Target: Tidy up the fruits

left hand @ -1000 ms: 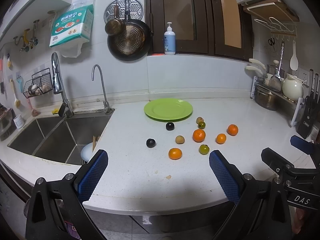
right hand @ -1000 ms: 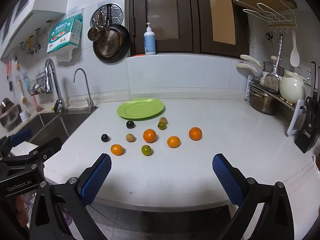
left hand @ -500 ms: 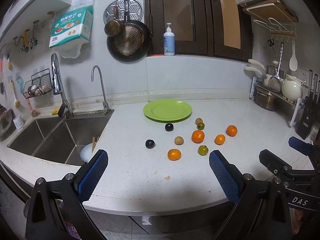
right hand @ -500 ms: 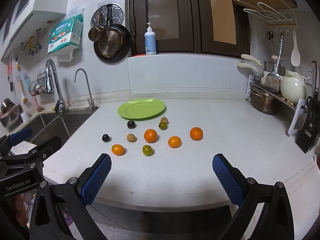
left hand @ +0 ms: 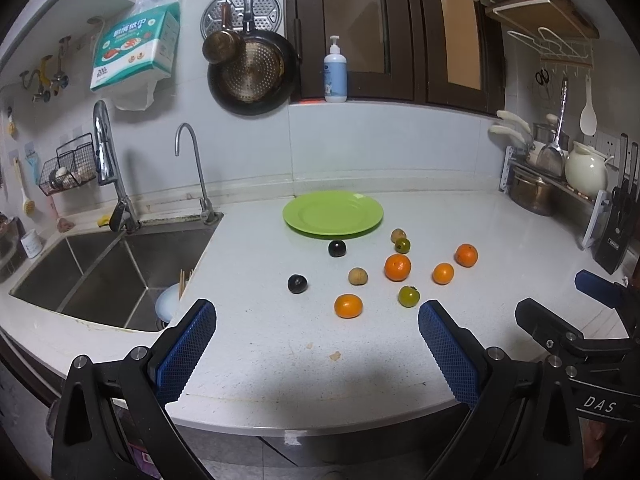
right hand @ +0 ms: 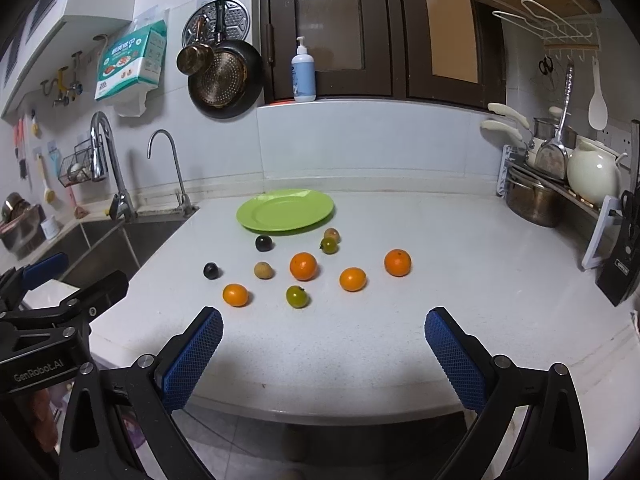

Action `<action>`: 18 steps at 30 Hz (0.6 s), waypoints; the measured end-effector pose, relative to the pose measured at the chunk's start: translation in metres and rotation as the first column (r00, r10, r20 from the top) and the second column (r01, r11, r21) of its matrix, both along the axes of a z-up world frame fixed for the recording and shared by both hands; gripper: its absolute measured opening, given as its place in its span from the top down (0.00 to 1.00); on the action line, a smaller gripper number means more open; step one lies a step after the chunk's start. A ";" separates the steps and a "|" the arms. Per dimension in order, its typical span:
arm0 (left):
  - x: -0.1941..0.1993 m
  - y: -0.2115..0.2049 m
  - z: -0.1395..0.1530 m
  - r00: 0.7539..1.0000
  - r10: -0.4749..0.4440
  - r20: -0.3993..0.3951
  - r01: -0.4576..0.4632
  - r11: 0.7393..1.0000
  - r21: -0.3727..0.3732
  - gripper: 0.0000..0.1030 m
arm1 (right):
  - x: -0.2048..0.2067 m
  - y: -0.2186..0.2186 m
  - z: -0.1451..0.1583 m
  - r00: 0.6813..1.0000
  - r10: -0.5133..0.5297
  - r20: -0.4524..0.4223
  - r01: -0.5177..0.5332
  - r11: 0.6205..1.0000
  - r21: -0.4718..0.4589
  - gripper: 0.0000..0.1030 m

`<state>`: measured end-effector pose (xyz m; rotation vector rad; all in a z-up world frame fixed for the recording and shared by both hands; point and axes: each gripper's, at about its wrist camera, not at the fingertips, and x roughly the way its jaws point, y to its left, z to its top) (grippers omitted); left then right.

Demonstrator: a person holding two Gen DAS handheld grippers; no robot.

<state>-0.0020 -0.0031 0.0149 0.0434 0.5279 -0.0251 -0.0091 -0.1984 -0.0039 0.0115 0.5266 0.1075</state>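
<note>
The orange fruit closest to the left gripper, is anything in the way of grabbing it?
Nothing visible is. The left gripper is open, and only bare white counter lies between its fingers and the nearest orange fruit. A green fruit sits off to its right, apart from it.

A white speckled countertop (left hand: 280,344) runs along a white tiled wall (left hand: 380,140), with a double stainless sink (left hand: 92,276) and two chrome faucets (left hand: 106,160) set at its left end. Dark brown cabinet doors (left hand: 360,28) with glass panels sit above the backsplash, and a black frying pan (left hand: 252,76) and a pack of paper towels (left hand: 134,52) hang on the wall to their left. At the right, a dish rack (right hand: 560,192) holds a steel pot (right hand: 532,204) and a cream kettle (right hand: 592,176), beside a black knife block (right hand: 620,272).
</note>
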 end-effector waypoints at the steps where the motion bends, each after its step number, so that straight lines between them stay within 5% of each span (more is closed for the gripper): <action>1: 0.004 0.000 -0.002 1.000 -0.004 -0.006 0.004 1.000 0.002 0.00 | 0.002 0.001 -0.001 1.000 0.001 -0.002 -0.001 1.000 -0.003 0.01; 8: 0.030 0.000 -0.020 0.998 -0.048 -0.049 0.048 0.999 0.011 0.00 | 0.022 0.008 -0.009 0.999 0.019 -0.027 -0.020 1.000 -0.018 0.01; 18: 0.071 -0.004 -0.043 0.987 -0.143 -0.074 0.146 0.988 0.042 0.19 | 0.065 0.021 -0.029 0.994 0.077 -0.073 -0.081 0.995 -0.059 0.04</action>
